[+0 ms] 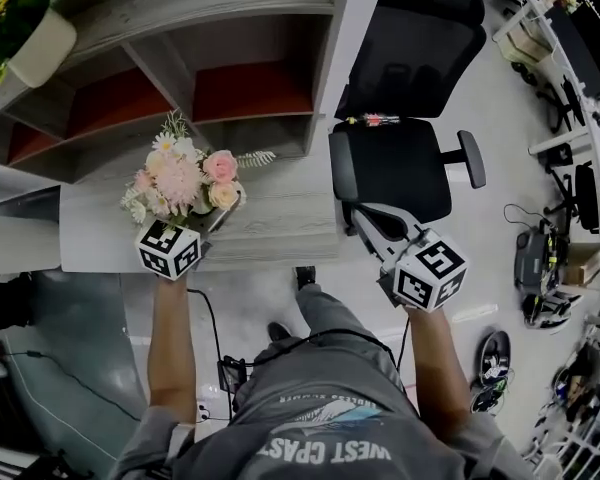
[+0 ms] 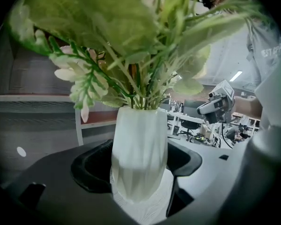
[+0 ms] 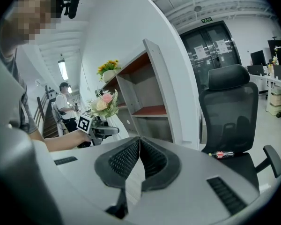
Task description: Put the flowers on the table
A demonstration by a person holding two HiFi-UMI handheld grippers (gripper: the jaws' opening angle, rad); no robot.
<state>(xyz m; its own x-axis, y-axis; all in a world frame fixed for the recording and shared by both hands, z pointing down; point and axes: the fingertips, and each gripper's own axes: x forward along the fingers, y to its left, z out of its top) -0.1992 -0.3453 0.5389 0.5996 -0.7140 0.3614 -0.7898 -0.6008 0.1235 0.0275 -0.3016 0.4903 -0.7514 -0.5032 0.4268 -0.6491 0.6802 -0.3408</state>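
- Now, far on the left, a pot of yellow flowers (image 1: 42,48) sits up on the shelf (image 1: 250,90). It is well away from the job, so it is no worry.
- The left hand-held gripper (image 1: 192,236) has its two jaws pressed on the sides of the white vase (image 2: 139,149). The pink and white flowers (image 1: 185,180) stand upright in it, over the table (image 1: 280,218), near the front edge.
- I cannot tell if the vase bottom touches the table yet. I think the good way is to go down slowly and hold the vase straight until it sits flat.
- The front edge is close. I would set the vase a bit further in, so it cannot tip off.
- The shelf stands just behind the flowers. The tall leaves could brush it, so do not push too far back.
- To the right of the flowers the table top is bare, so that is good room.
- Once the vase rests, open the jaws wide and pull straight back, so they do not drag it.
- The right hand-held gripper (image 3: 139,149) is closed with nothing in it. It hangs past the table, near the black chair (image 1: 400,163), out of the way.
- What looks like a small bottle (image 3: 222,154) lies on the chair seat, well apart from the flowers.
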